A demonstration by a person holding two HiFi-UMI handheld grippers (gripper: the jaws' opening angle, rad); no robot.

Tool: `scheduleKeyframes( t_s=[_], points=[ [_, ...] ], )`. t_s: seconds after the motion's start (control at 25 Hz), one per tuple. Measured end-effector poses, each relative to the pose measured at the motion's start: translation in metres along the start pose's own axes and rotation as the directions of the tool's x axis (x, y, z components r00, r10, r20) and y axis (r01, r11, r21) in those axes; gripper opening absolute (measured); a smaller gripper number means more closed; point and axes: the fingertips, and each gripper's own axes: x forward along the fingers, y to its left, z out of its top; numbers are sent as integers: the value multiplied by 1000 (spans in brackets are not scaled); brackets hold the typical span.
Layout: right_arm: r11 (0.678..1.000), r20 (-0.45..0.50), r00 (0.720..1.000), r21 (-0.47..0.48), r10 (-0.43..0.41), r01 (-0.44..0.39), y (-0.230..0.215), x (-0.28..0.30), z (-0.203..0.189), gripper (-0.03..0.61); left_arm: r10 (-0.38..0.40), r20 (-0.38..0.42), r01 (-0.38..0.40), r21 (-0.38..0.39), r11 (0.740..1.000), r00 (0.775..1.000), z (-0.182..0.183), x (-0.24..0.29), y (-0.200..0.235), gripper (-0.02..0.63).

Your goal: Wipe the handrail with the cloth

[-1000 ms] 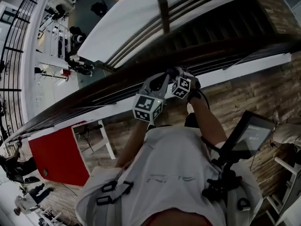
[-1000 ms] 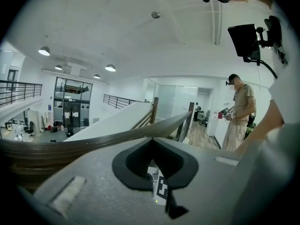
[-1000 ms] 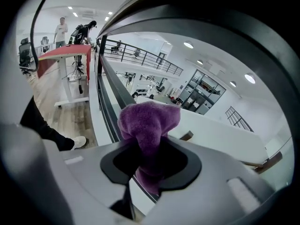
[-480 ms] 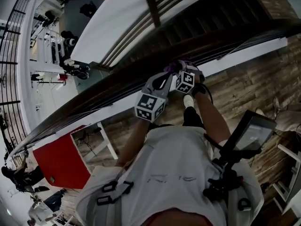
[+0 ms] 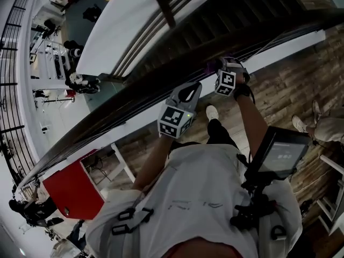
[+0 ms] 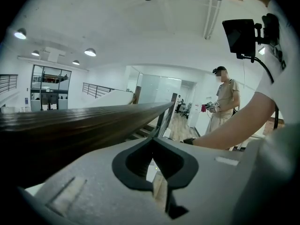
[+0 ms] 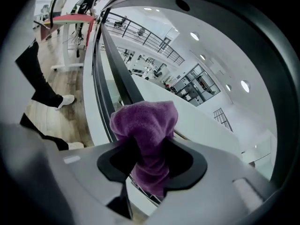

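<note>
Wooden flooring runs beside the dark handrail (image 5: 118, 106); the left hand-held gripper (image 6: 152, 142) is clenched, empty, near it; the right hand-held gripper (image 7: 150, 149) grasps the purple cloth (image 7: 147, 121) against the handrail, seemingly mid-wipe; next, a steady slide along it

The purple terry cloth (image 7: 146, 125) is bunching up into a crumpled wad, with its lower part being pinched between the closed jaws of the right gripper (image 7: 149, 161). Its upper end is lying against the handrail (image 7: 117, 78), a long, dark, smooth wooden bar that is running diagonally across the head view.
</note>
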Motion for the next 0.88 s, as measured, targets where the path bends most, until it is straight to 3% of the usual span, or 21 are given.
scheduleKeyframes(
  t_s=[0.44,0.68,0.88],
  points=[
    [994,-107,989,-10,-107,106,-57,-7,-112,156,-112,-27,112,3,994,993,2,89,-48,0],
    [991,-186,975,40,-120,130,-97,-14,-185,149,-163,-25,163,6,987,986,11,122,-77,0],
    [994,-224,969,-3,-106,108,-116,-8,-232,150,-177,-37,178,0,984,983,4,144,-90,0]
  ],
)
